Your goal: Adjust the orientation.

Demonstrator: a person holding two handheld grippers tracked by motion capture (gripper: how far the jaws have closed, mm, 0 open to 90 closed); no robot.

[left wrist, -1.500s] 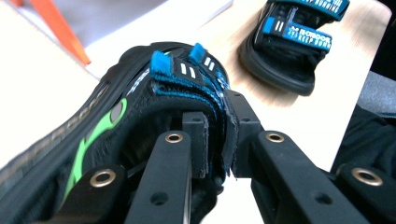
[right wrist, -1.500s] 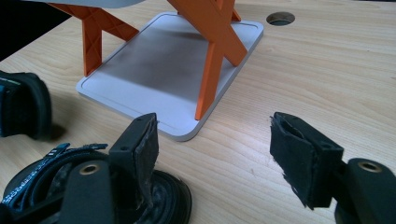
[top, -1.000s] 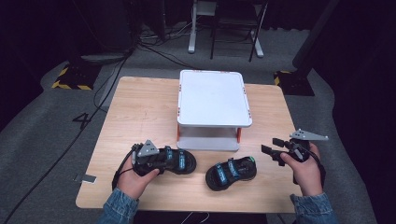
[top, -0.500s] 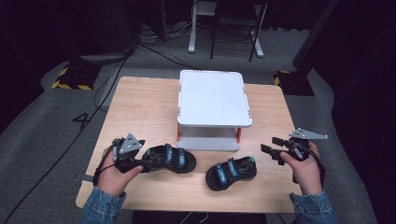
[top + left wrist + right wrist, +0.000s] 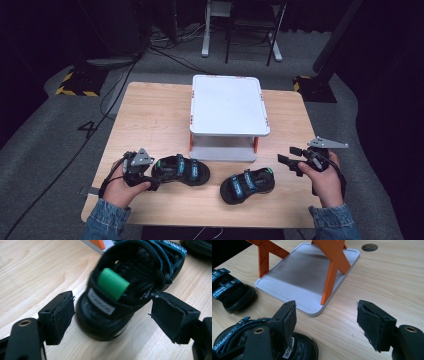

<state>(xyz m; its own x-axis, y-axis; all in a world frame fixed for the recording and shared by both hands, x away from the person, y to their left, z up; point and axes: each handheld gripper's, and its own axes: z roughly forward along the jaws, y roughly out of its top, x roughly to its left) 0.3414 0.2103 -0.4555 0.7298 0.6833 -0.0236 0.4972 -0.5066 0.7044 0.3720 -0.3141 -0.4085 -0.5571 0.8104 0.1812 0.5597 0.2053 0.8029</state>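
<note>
Two black sandals with teal straps lie on the wooden table (image 5: 150,120). The left sandal (image 5: 182,169) points its heel at my left gripper (image 5: 154,176). In the left gripper view that heel (image 5: 125,290), with a green loop, sits between the jaws of my left gripper (image 5: 112,298). Those jaws have just been opening, and the pads stand apart from the sandal. The right sandal (image 5: 247,185) lies left of my right gripper (image 5: 286,154), which is open with nothing between its fingers. In the right gripper view, my right gripper (image 5: 325,305) is over bare table, beside that sandal (image 5: 234,337).
A white two-tier stand (image 5: 227,105) with orange legs stands at the table's middle back; its base plate (image 5: 304,277) reaches toward the sandals. A cable hole (image 5: 369,247) is in the tabletop behind it. Chairs and cables are on the floor beyond.
My left gripper has let go of the left sandal's heel and drawn back to the left, jaws now wide. The sandal stays on the table. The right hand has kept still.
</note>
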